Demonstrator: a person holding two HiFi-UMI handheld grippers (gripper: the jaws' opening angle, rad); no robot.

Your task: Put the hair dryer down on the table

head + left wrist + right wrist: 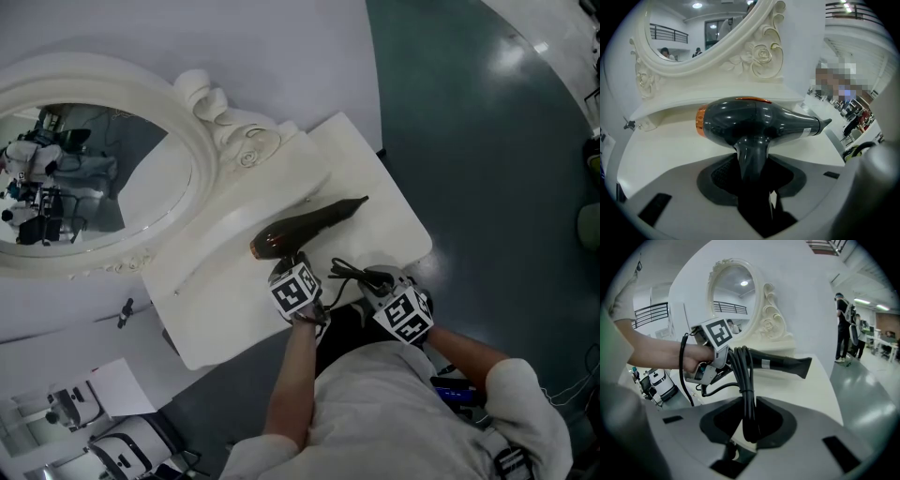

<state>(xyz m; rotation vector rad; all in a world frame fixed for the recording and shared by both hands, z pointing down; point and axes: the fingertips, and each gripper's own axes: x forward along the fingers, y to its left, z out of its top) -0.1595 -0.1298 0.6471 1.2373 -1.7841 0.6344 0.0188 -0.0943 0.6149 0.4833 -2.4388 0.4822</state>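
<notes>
I can't tell if hair dryer [759,121] touches table [665,152], handle base buried in left gripper [753,182], clamped on it, dryer just before mirror [761,54], right gripper [749,423] half-closed, pinching bundled cord [746,380]

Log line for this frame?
left gripper: shut on hair dryer handle | right gripper: shut on cord bundle | hair dryer: at white table, contact unclear

left gripper [291,274]: gripping hair dryer [305,225] | right gripper [378,286]: gripping cord [747,390]
</notes>
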